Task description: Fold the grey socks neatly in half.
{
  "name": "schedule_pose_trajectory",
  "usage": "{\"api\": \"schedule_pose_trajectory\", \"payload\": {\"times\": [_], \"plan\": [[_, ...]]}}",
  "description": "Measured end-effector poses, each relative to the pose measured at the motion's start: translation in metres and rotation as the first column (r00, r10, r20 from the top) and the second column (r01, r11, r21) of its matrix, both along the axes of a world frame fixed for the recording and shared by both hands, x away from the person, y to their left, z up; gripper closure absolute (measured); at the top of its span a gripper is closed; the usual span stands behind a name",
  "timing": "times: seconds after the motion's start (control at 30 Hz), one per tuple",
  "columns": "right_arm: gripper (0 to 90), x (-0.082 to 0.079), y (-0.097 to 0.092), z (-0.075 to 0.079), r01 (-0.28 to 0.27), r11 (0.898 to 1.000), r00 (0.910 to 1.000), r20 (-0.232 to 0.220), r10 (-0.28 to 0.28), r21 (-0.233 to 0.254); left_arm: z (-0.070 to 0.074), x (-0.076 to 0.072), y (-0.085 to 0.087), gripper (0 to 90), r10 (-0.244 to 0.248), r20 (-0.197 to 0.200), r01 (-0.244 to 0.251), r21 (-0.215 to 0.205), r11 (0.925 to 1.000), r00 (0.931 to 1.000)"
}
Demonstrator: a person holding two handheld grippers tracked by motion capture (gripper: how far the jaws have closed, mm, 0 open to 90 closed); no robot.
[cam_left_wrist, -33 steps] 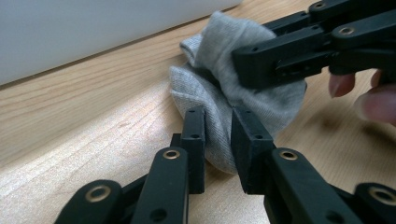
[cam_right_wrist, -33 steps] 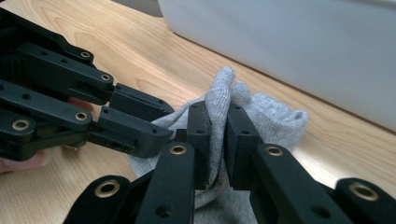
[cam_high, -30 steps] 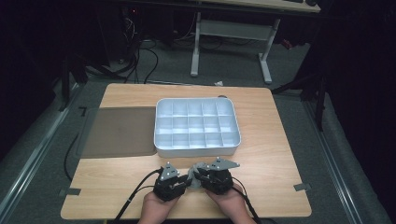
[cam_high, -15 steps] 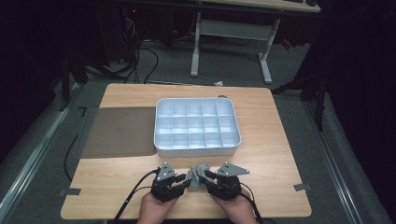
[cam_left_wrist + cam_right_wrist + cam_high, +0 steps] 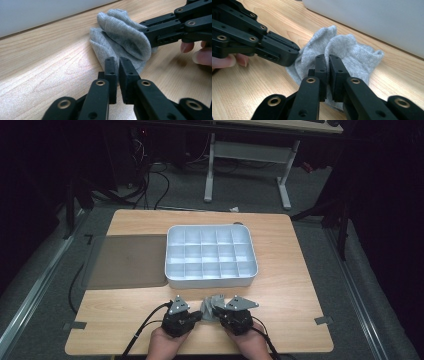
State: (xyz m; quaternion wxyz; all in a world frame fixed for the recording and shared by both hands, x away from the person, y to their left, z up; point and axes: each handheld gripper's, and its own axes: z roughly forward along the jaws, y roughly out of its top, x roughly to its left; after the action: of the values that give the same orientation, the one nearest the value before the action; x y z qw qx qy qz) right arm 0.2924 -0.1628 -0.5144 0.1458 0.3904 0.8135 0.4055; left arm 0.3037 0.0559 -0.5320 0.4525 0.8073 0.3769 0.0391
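Grey sock (image 5: 122, 37) pinched at opposite edges: left gripper (image 5: 119, 68) and right gripper (image 5: 329, 65) jaws just closed on fabric. Grasp step; next, probably lift together toward compartment tray (image 5: 172, 265).

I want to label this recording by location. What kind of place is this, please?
Probably a lab or workshop set up for recording, not a home. A plain wooden table stands on grey carpet, cables lie loose on the floor behind it, and a desk frame stands in the dark background.

Left gripper (image 5: 196, 316) and right gripper (image 5: 216, 316) side by side, fingers just closed.
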Motion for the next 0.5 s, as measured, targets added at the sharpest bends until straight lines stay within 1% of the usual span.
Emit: {"api": "schedule_pose_trajectory", "payload": {"times": [0.07, 0.1, 0.13, 0.23, 0.3, 0.4, 0.47, 0.5], "plan": [[87.2, 0.000, 0.002, 0.003, -0.006, 1.000, 1.0000, 0.007, 0.006, 0.005, 0.000, 0.000, 0.000, 86.7, 0.000, 0.000, 0.000, -0.001, 1.0000, 1.0000], [87.2, -0.001, 0.005, 0.009, -0.020, 1.000, 0.9996, 0.021, 0.020, 0.005, 0.000, 0.000, 0.000, 87.3, 0.000, 0.001, 0.000, -0.003, 1.0000, 1.0000], [87.2, -0.001, 0.005, 0.009, -0.020, 1.000, 0.9996, 0.021, 0.020, 0.005, 0.000, 0.000, 0.000, 87.3, -0.001, 0.001, 0.001, -0.002, 1.0000, 1.0000], [87.1, -0.003, 0.011, 0.016, -0.041, 0.999, 0.9983, 0.041, 0.040, 0.008, 0.000, 0.000, 0.000, 87.5, -0.003, 0.001, 0.003, 0.001, 1.0000, 1.0000], [87.1, -0.004, 0.015, 0.015, -0.054, 0.999, 0.9978, 0.038, 0.054, 0.001, 0.000, 0.000, -0.001, 87.5, -0.004, 0.002, 0.004, 0.006, 1.0000, 1.0000], [87.1, -0.003, 0.019, 0.007, -0.061, 0.998, 0.9980, 0.018, 0.061, -0.009, 0.000, -0.001, -0.001, 87.4, -0.003, 0.002, 0.003, 0.011, 0.9999, 1.0000], [87.1, -0.005, 0.020, 0.008, -0.066, 0.998, 0.9975, 0.023, 0.066, -0.005, 0.000, -0.001, -0.002, 87.4, -0.002, 0.004, 0.002, 0.014, 0.9999, 1.0000], [87.1, -0.008, 0.021, 0.012, -0.074, 0.997, 0.9965, 0.037, 0.074, 0.005, 0.000, -0.001, -0.002, 87.4, -0.002, 0.004, 0.002, 0.015, 0.9999, 1.0000]]}}
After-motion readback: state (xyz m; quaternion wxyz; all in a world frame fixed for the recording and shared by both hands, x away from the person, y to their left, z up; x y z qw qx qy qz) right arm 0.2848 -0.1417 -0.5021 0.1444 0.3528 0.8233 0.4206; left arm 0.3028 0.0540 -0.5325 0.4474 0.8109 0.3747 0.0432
